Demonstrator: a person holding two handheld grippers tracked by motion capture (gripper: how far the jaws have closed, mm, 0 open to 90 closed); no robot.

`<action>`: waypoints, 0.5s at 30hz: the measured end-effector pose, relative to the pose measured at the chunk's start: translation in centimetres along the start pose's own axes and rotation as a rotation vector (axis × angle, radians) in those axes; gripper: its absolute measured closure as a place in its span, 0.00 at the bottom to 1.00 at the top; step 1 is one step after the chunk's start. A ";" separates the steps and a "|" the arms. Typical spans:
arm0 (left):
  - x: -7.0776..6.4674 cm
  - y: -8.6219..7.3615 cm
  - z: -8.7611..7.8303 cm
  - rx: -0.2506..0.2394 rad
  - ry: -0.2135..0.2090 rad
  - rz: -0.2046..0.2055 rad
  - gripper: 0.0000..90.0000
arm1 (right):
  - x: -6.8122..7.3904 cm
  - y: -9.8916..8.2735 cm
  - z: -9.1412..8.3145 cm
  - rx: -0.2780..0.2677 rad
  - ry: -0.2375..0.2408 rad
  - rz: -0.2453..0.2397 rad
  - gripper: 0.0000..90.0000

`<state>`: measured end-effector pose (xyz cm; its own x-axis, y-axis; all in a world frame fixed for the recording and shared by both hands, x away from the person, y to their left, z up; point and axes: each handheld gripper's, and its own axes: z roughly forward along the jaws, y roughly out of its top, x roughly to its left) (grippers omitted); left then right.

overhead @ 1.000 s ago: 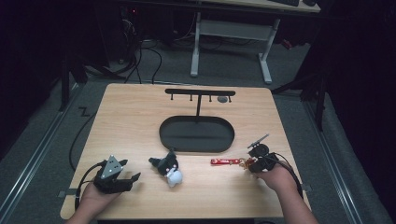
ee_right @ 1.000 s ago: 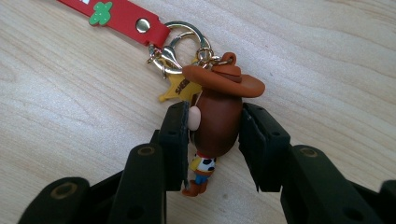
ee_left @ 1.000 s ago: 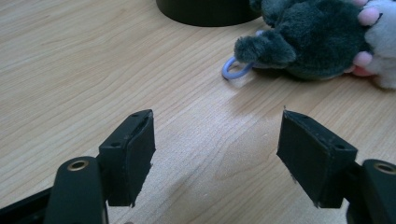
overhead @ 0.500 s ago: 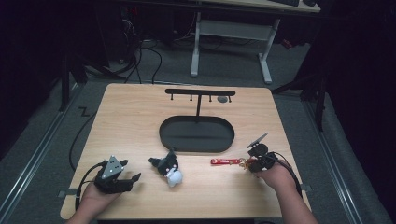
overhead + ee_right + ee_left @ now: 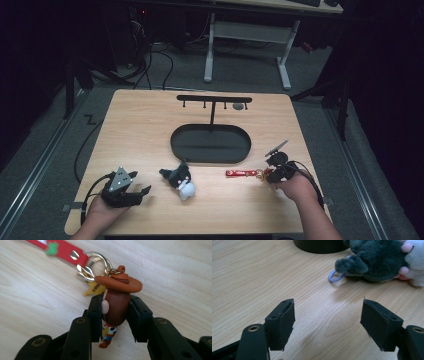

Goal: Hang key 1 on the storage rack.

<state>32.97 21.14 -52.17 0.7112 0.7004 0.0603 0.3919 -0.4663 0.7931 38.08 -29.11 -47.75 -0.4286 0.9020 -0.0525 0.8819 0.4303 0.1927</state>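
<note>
High view: plush toy [image 5: 181,180] near black tray [image 5: 210,144].

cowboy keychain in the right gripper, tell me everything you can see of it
The cowboy keychain is a small glossy figure, plastic or rubber by its look, with a brown hat, brown hair and a cow-print vest. A gold ring at the hat joins a yellow star charm and a red strap lying flat on the wooden table. The right gripper is shut on the figure's head.
</note>
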 end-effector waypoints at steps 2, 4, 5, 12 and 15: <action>0.0 0.0 0.0 0.002 0.000 0.000 0.31 | 0.1 0.2 -1.1 -0.014 0.013 -0.007 0.73; 0.0 0.0 0.1 0.003 -0.001 0.002 0.31 | 0.2 0.3 -1.8 -0.020 0.015 -0.011 0.73; -0.1 0.0 0.1 0.005 -0.003 0.002 0.31 | 0.3 0.5 -3.0 -0.032 0.025 -0.020 0.74; -0.2 0.1 0.1 -0.007 0.000 0.004 0.31 | 1.0 1.4 -7.0 -0.077 0.030 -0.043 0.74; -0.2 0.1 0.1 -0.008 -0.002 0.004 0.31 | 1.3 1.7 -8.6 -0.089 0.026 -0.043 0.74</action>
<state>32.93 20.96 -52.15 0.7140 0.6974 0.0624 0.3845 -0.4651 0.7974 37.38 -27.50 -39.10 -0.4718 0.8809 -0.0377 0.8420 0.4629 0.2772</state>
